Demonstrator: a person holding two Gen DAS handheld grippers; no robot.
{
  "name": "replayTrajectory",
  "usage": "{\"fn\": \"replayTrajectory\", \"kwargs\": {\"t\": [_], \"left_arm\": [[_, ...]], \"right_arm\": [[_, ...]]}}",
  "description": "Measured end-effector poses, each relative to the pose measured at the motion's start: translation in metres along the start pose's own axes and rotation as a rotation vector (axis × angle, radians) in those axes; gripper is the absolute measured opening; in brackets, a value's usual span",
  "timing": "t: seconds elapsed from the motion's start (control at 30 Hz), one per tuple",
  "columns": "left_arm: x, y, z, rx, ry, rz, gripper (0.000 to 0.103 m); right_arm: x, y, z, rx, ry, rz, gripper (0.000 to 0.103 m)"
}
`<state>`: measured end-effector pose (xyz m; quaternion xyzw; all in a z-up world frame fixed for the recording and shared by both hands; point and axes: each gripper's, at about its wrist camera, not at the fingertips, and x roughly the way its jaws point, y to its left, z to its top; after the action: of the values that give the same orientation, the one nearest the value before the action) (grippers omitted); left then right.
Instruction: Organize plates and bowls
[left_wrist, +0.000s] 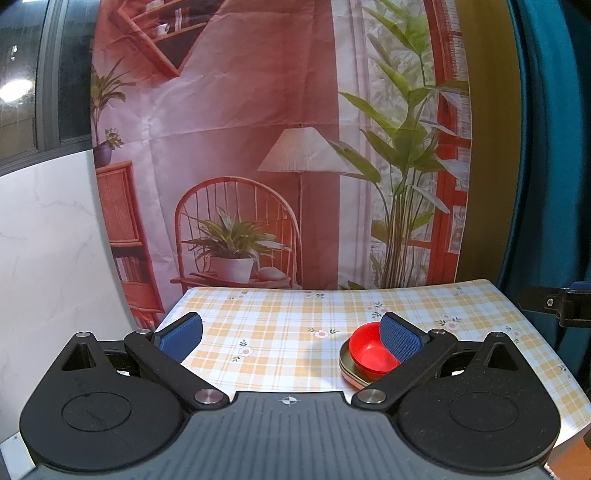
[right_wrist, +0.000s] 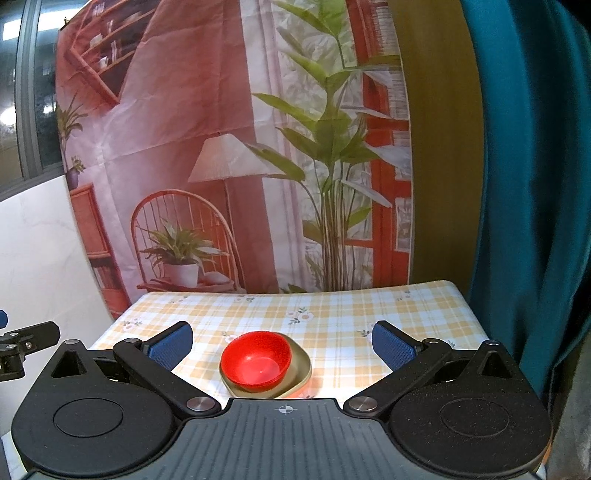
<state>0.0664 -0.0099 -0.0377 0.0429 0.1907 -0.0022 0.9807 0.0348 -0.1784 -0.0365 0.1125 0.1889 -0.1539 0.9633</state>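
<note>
A red bowl sits inside an olive-green squarish plate on the checked tablecloth near the table's front edge. In the right wrist view it lies between and just ahead of my right gripper, which is open and empty. In the left wrist view the red bowl and plate lie at the right, partly behind the right fingertip. My left gripper is open and empty, above the table's front.
The table carries a yellow checked cloth with flowers. A printed backdrop hangs behind it. A teal curtain hangs at the right. A white marble-look wall stands at the left. The other gripper shows at the frame edge.
</note>
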Motion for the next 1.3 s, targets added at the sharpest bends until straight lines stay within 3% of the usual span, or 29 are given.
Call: {"fn": "replayTrajectory", "kwargs": {"t": [1.3], "left_arm": [[0.0043, 0.0004, 0.002, -0.015, 0.009, -0.001, 0.103]], "right_arm": [[0.0001, -0.0003, -0.0001, 0.001, 0.001, 0.001, 0.103]]}}
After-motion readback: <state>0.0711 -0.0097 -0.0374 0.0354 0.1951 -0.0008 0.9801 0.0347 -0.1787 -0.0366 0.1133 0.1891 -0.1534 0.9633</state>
